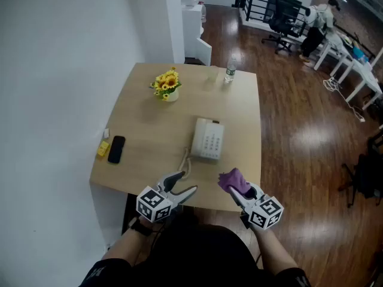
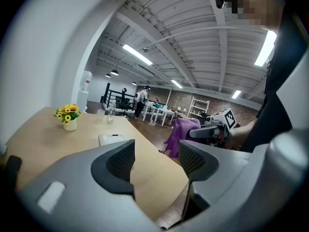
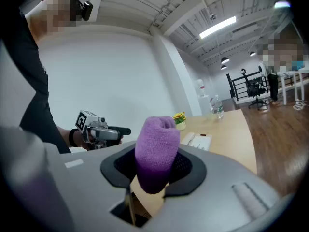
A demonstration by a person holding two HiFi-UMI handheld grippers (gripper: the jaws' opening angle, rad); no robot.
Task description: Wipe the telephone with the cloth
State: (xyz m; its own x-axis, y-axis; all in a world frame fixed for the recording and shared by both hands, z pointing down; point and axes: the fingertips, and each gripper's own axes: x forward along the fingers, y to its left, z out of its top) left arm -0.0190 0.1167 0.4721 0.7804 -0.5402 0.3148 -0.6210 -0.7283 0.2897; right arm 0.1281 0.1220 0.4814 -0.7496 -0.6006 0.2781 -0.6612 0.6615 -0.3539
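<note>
Cloth (image 1: 234, 179), purple and bunched, is pinched between the jaws of my right gripper (image 1: 241, 189), which I hold over the near edge of the desk (image 1: 149, 127). My left gripper (image 1: 184, 184) hovers beside it with its jaws spread and nothing between them. I see the white telephone (image 1: 208, 140) lying flat on the desk just beyond both grippers, apart from the cloth. A pot of yellow flowers (image 1: 167, 85) stands farther back.
</note>
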